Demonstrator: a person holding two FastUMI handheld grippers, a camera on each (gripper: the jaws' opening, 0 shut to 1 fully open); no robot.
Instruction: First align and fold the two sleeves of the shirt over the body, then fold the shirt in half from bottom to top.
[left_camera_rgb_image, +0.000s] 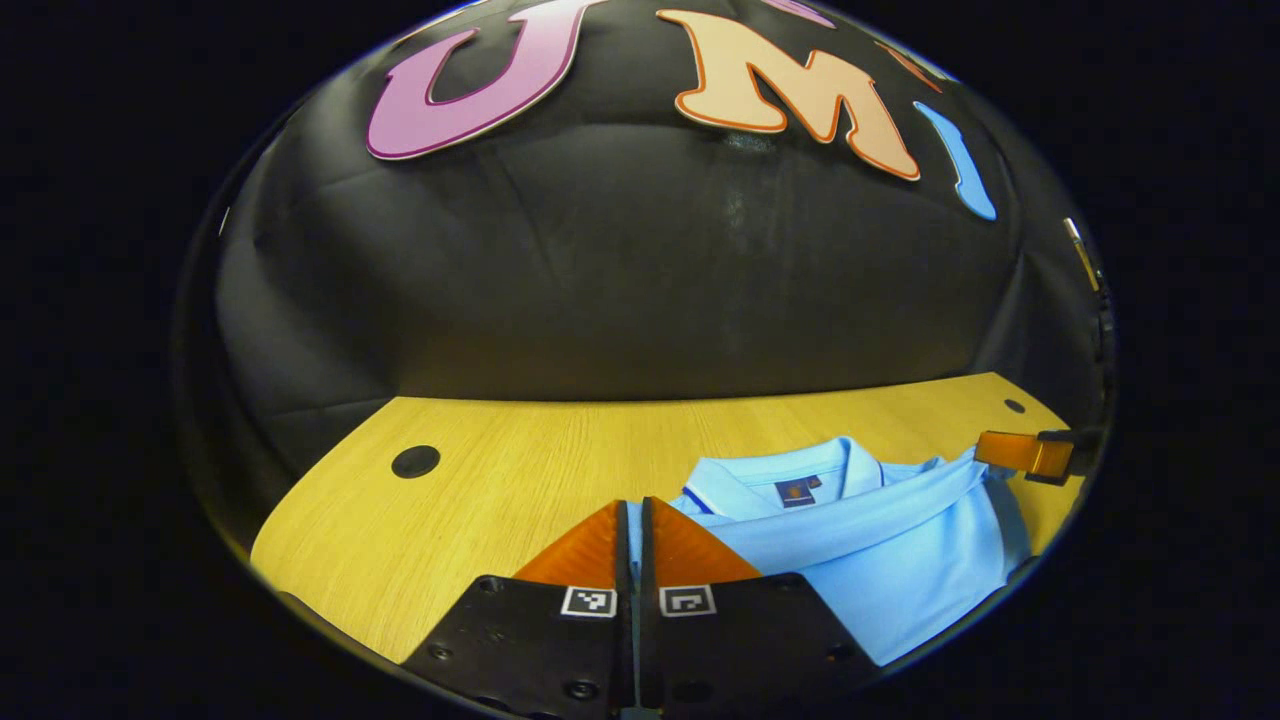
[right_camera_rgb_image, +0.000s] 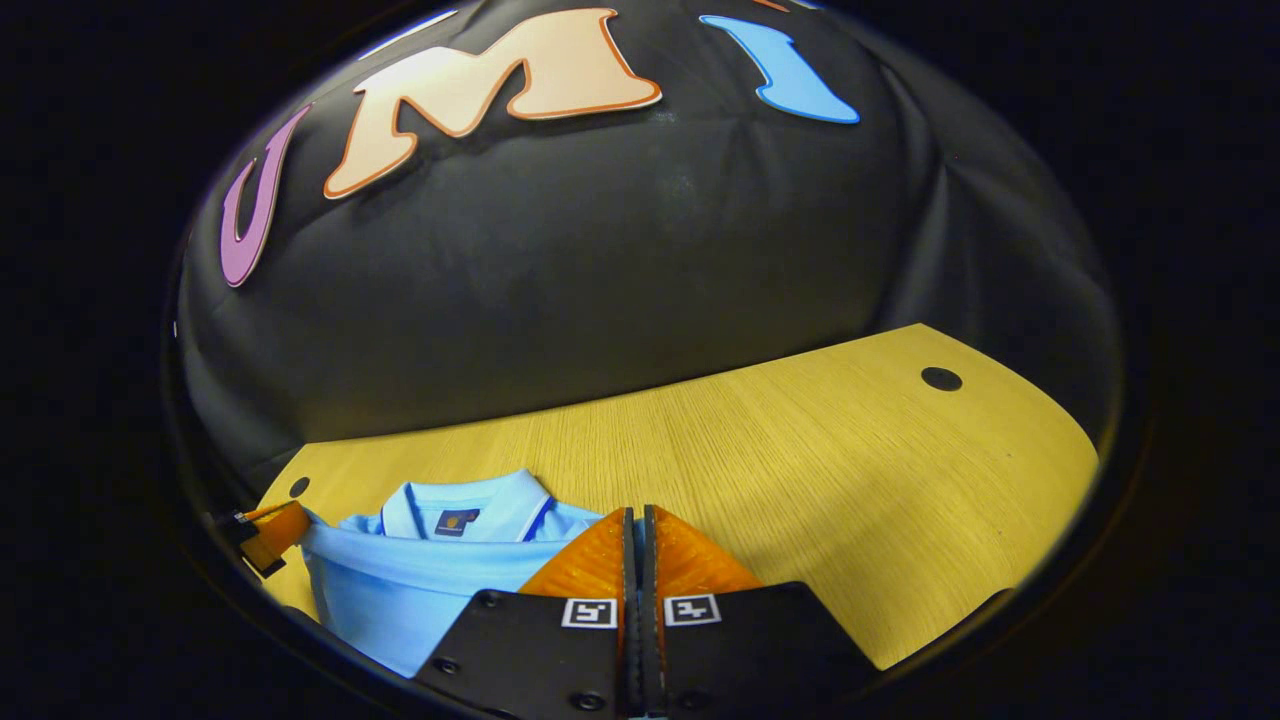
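A light blue polo shirt (left_camera_rgb_image: 880, 540) lies on the wooden table (left_camera_rgb_image: 480, 520), collar (left_camera_rgb_image: 770, 468) toward the wall, with a folded band of cloth across it just below the collar. My left gripper (left_camera_rgb_image: 635, 520) is shut at the shirt's near left edge, a thin strip of blue cloth showing between its fingers. The right gripper (left_camera_rgb_image: 1025, 453) shows far off, pinching the shirt's other edge. In the right gripper view the shirt (right_camera_rgb_image: 420, 590) lies at lower left, my right gripper (right_camera_rgb_image: 635, 525) is shut at its edge, and the left gripper (right_camera_rgb_image: 268, 533) holds the far corner.
The table (right_camera_rgb_image: 850, 480) carries round dark cable holes (left_camera_rgb_image: 415, 461) (right_camera_rgb_image: 940, 378) near its back corners. The black cloth wall rises right behind the table's far edge. Bare wood stretches to either side of the shirt.
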